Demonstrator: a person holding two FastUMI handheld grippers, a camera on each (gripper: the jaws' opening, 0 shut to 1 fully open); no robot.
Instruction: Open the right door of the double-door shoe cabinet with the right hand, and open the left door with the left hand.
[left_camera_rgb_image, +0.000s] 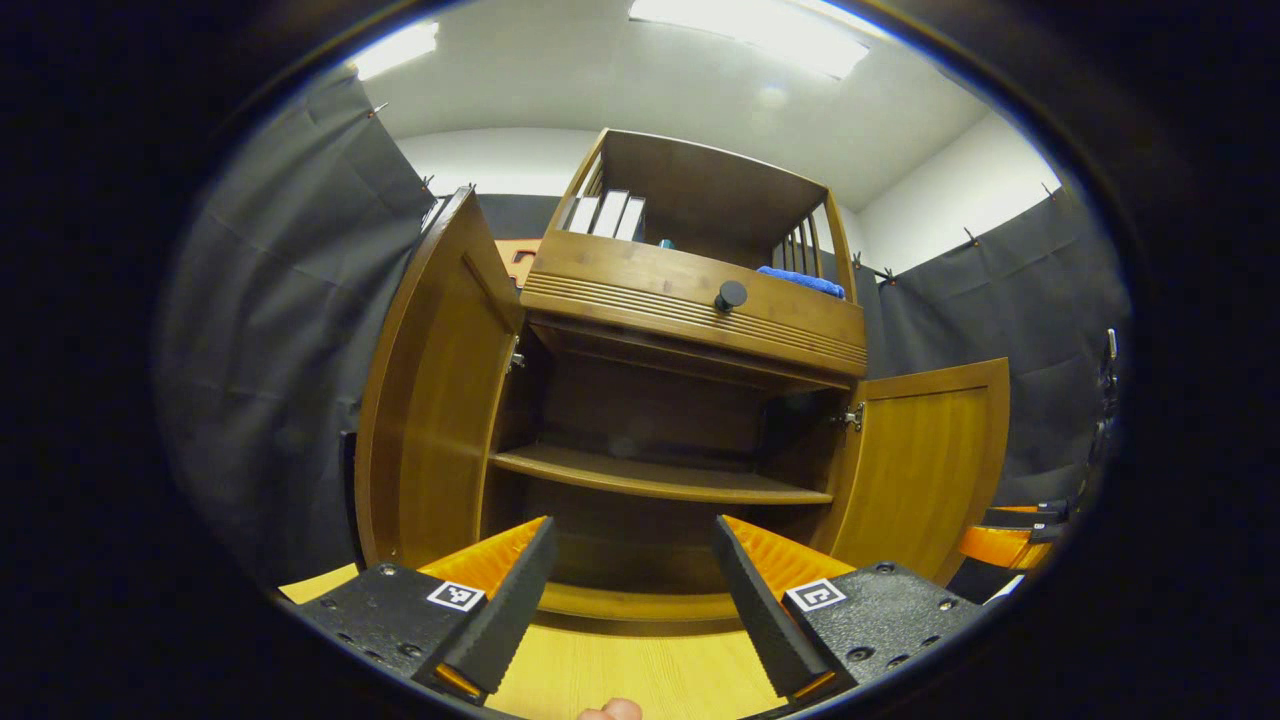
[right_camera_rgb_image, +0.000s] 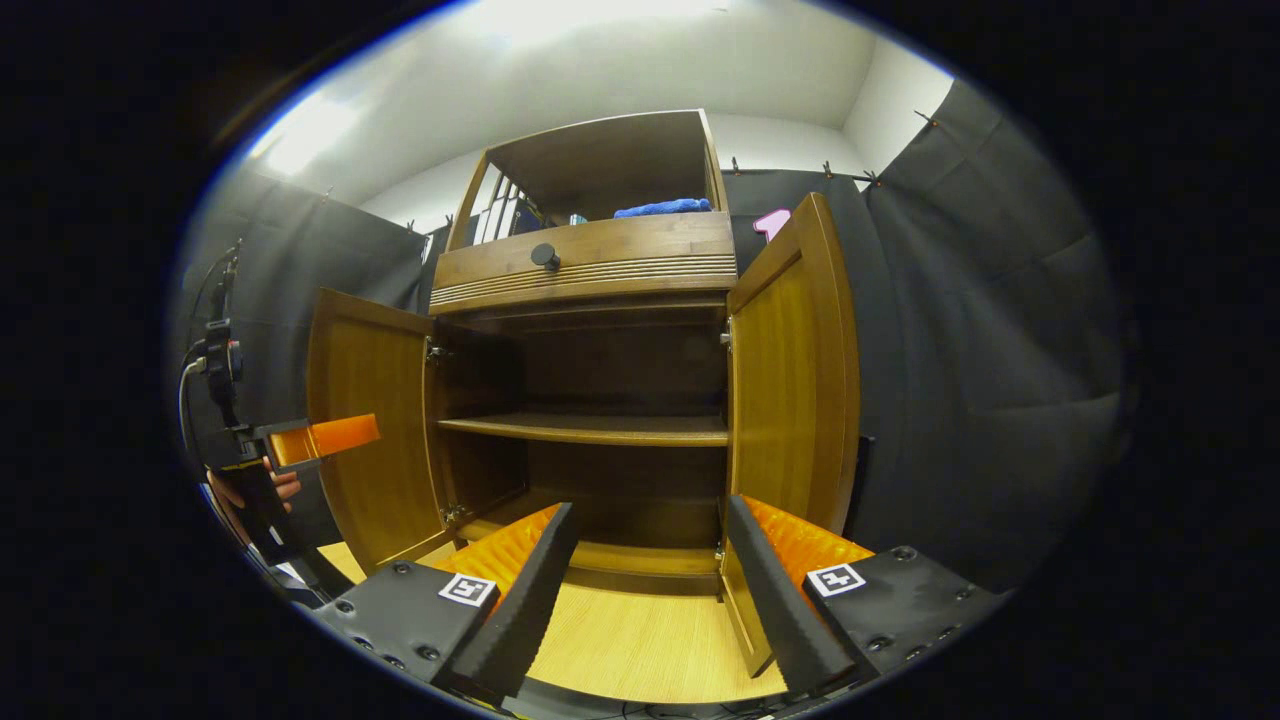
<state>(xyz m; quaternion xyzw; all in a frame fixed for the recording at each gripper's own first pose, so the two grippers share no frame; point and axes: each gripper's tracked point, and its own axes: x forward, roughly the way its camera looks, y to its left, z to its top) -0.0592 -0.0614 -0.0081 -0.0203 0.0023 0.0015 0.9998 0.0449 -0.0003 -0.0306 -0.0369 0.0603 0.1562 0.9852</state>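
The wooden shoe cabinet stands straight ahead with both doors swung wide. In the left gripper view its left door is close by and its right door stands farther off. My left gripper is open, holds nothing, and points into the lower compartment. In the right gripper view the right door stands just beyond my right gripper, which is open and holds nothing. The left door hangs open at the left. Beside it is the left gripper, held by a hand.
Inside, a bare shelf splits the cabinet. Above is a drawer with a dark knob. The top bay holds books and a blue cloth. The cabinet stands on a light wooden surface. Black cloth walls hang on both sides.
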